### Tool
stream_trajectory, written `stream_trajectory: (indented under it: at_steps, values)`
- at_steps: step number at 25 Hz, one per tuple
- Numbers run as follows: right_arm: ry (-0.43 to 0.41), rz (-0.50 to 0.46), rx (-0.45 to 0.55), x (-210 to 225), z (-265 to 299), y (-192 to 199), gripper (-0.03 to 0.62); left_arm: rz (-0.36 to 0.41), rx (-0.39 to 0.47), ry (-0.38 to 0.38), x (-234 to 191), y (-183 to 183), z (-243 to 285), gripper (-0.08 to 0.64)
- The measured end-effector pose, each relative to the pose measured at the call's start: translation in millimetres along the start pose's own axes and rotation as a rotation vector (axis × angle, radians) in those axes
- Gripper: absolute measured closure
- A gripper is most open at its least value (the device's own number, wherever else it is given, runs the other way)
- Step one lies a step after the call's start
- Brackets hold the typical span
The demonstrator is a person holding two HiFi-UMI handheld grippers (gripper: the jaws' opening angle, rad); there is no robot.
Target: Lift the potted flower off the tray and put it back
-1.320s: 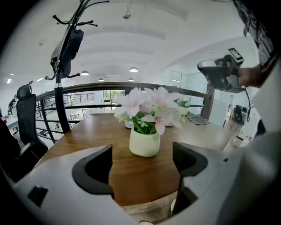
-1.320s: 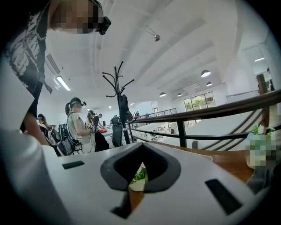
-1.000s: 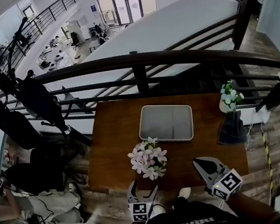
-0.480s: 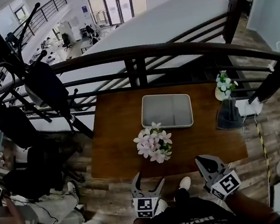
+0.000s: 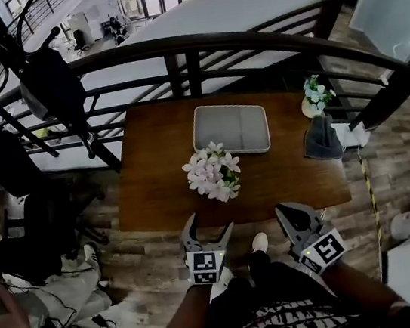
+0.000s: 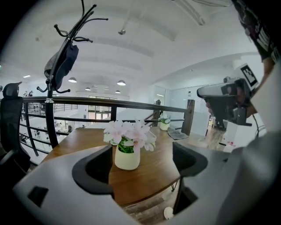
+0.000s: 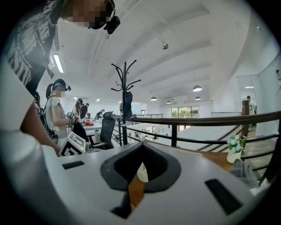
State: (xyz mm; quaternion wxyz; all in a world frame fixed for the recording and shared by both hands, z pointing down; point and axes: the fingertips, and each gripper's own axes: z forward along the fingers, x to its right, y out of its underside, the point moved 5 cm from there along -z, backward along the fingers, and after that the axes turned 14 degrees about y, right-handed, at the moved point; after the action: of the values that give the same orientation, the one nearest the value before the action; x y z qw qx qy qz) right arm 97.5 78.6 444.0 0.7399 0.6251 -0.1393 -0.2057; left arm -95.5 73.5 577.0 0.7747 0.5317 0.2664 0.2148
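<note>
The potted flower (image 5: 211, 172), pink blooms in a cream pot (image 6: 127, 157), stands on the brown table (image 5: 153, 175), in front of the grey tray (image 5: 230, 129) and off it. My left gripper (image 5: 210, 226) hovers at the table's near edge, open, its jaws framing the pot from a distance in the left gripper view (image 6: 140, 160). My right gripper (image 5: 282, 213) is just off the near edge to the right, shut with nothing in it (image 7: 141, 145). It also shows at the right of the left gripper view (image 6: 224, 94).
A small vase of white flowers (image 5: 313, 97) and a dark folded cloth (image 5: 322, 138) sit at the table's right end. A black railing (image 5: 195, 46) runs behind the table, a coat rack (image 5: 22, 64) stands at the left. People stand by desks (image 7: 55, 114).
The right gripper has drawn back from over the table's near edge. The head view has swung, so the table sits higher in the picture. The flower and tray have not moved.
</note>
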Motion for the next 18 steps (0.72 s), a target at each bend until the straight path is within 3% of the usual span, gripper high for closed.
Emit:
stream_trajectory:
  at_steps: [18]
  values:
    - [-0.051, 0.034, -0.015, 0.9, 7.2, -1.7, 0.603, -0.008, -0.112, -0.006, -25.7, 46.1, 60.3, 0.117]
